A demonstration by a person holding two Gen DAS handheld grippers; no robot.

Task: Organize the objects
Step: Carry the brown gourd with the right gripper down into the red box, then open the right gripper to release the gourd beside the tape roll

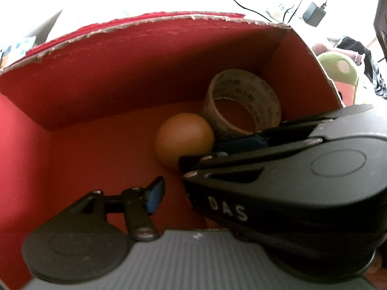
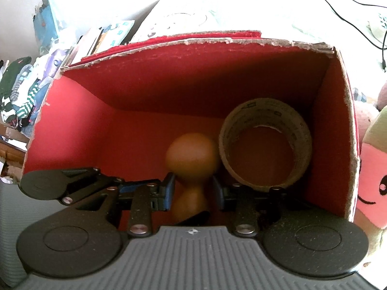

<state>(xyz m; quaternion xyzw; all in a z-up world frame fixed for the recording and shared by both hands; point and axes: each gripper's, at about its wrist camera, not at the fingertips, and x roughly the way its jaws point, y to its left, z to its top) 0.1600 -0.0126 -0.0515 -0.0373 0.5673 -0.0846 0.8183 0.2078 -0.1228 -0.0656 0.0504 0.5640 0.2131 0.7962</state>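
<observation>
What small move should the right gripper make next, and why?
Probably lift the right gripper straight back out of the red box. Its jaws stand open on either side of the brown wooden piece, which already seems to rest on the box floor beside the tape roll, so the placement looks done.

Box, open top: ball on floor, centre; tape roll just right of ball, touching it, in far-right corner. Outside box: plush toy to right, cable w/ adapter behind.
</observation>
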